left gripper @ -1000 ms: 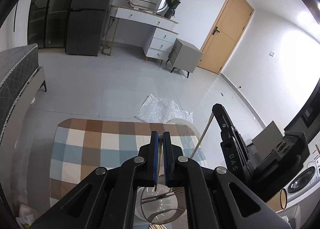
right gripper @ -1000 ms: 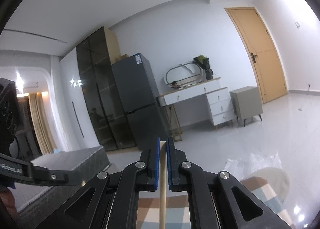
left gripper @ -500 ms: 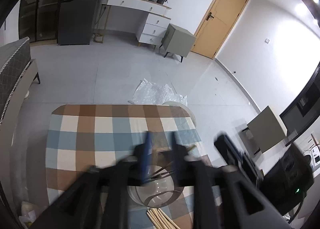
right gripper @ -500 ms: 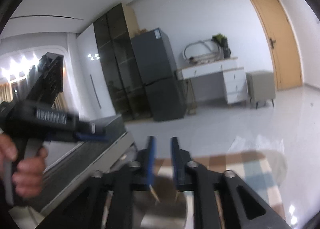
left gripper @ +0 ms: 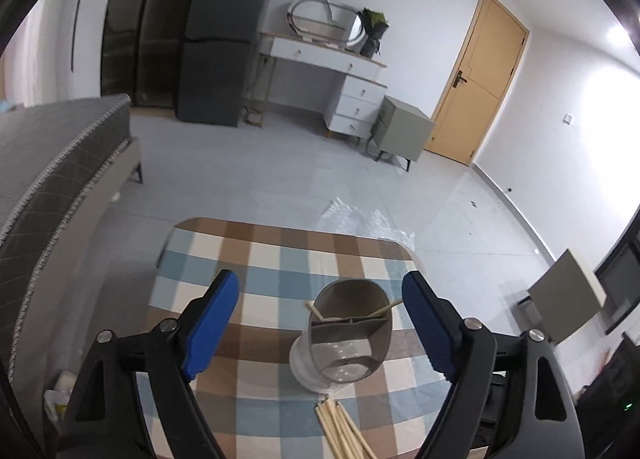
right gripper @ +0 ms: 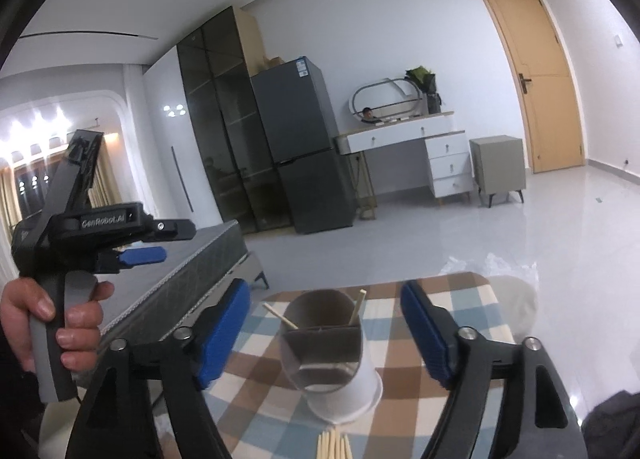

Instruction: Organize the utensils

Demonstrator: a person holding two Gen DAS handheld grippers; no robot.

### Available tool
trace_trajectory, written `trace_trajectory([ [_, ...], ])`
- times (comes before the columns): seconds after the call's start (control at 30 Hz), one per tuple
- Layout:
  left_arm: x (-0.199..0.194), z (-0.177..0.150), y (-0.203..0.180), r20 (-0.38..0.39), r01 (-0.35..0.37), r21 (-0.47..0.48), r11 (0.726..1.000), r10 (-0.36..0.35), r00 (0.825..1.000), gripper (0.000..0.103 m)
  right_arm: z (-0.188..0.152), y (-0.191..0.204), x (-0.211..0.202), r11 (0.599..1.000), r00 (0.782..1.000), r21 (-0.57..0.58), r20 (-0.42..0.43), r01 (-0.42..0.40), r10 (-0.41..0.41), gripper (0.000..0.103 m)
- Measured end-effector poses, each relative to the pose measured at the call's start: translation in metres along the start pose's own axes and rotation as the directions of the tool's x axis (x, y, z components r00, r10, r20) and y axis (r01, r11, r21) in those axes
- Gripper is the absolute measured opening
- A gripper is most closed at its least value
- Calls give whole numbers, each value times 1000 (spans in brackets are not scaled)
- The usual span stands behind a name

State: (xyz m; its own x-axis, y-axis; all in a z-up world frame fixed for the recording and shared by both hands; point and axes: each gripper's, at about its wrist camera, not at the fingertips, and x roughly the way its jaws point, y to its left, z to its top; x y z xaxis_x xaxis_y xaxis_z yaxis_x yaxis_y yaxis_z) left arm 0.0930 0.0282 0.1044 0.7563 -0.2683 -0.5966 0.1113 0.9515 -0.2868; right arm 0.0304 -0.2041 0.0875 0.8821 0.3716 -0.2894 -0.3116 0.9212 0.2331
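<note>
Both grippers are empty, jaws opening wide w/ nothing between the pads: left gripper point(left gripper: 320, 323) frames the utensil holder point(left gripper: 347, 335) at lower centre of the left wrist view, right gripper point(right gripper: 325, 333) frames the same holder in the right wrist view. The holder stands on the checked tablecloth point(left gripper: 264, 259), a grey divided cup on a white base, w/ two chopsticks point(left gripper: 386, 307) leaning in the rear compartment, tips splayed left and right. The loose bundle of chopsticks point(left gripper: 344, 431) lies at the bottom edge of frame, just in front of the holder's base. Next step, judging by the layout, is another pick from that bundle: drop low, take one stick per gripper near its mid-length so it doesn't pivot, close gently. Approach the holder from above, aim for the same rear compartment, and keep clear of the rim; the cup looks light and prob. tips easily. Exact stick count in the bundle is hard to read at the frame edge.
</note>
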Motion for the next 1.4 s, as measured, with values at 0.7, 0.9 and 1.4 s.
trace_trajectory([
  [0.7, -16, -83, 6, 80, -136, 18, 991, 134, 988, 90, -57, 16, -23, 989, 992, -119, -86, 84, -95, 103],
  [0.9, 10, -116, 11, 14, -172, 28, 985, 172, 985, 90, -76, 2, -3, 994, 973, -71, -211, 84, -97, 103],
  [1.4, 76, -160, 44, -223, -238, 9, 971, 234, 946, 90, -126, -7, 49, 980, 846, -161, -501, 119, -185, 103],
])
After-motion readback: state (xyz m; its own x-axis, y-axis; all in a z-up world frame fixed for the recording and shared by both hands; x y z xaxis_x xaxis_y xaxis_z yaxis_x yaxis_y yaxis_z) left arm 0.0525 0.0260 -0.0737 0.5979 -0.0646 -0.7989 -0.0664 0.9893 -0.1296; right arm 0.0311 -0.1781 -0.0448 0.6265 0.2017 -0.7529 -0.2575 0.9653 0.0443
